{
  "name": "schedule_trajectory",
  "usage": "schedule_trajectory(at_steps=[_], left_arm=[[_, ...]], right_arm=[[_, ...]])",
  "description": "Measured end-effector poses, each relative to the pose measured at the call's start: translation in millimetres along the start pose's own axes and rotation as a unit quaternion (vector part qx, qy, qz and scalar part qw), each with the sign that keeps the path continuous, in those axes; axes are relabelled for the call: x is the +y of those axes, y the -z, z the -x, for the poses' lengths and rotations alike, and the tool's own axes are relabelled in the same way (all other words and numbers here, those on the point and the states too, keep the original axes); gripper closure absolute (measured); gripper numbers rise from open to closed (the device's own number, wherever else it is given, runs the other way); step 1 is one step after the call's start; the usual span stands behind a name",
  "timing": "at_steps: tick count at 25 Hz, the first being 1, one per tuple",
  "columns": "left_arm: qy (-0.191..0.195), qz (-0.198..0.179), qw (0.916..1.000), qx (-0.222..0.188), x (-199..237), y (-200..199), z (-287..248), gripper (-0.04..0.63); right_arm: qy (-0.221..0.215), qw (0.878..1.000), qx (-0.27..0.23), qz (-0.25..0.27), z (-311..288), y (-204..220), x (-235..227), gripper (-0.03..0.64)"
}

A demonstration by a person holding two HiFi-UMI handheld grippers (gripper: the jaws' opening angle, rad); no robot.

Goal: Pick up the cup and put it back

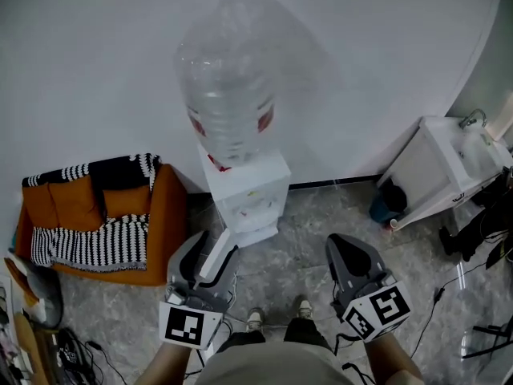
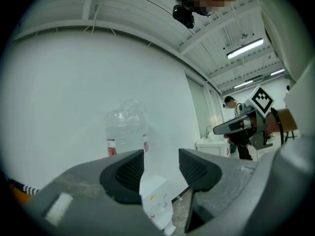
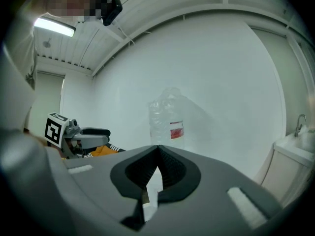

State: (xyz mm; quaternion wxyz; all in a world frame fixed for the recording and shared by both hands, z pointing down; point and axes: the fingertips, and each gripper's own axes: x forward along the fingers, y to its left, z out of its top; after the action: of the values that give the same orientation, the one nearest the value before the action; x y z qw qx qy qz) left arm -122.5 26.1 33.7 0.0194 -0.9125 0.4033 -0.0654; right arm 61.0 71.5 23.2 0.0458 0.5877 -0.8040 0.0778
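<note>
A white water dispenser (image 1: pixel 244 195) stands against the wall with a large clear bottle (image 1: pixel 228 107) upside down on top. No cup shows in any view. My left gripper (image 1: pixel 215 257) is held low in front of the dispenser with its jaws apart and nothing between them. In the left gripper view, the dispenser (image 2: pixel 157 200) and the bottle (image 2: pixel 125 132) show through the gap of the left gripper (image 2: pixel 161 163). My right gripper (image 1: pixel 350 251) hangs to the right of the dispenser. In the right gripper view, the right gripper (image 3: pixel 158 149) has its tips touching, and the bottle (image 3: pixel 167 119) stands beyond.
An orange armchair (image 1: pixel 164 215) with a striped blanket sits left of the dispenser. A white sink cabinet (image 1: pixel 437 171) stands at the right wall, with cables (image 1: pixel 481 247) on the floor near it. My shoes (image 1: pixel 276 315) are on the grey stone floor.
</note>
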Motion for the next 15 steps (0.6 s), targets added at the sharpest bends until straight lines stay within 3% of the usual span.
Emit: schedule_trajectory(at_steps=[15], left_arm=[[-0.139, 0.007, 0.9900, 0.026, -35.6, 5.1, -37.0, 0.365]], right_arm=[[-0.115, 0.993, 0.006, 0.017, -27.0, -5.3, -84.4, 0.614]])
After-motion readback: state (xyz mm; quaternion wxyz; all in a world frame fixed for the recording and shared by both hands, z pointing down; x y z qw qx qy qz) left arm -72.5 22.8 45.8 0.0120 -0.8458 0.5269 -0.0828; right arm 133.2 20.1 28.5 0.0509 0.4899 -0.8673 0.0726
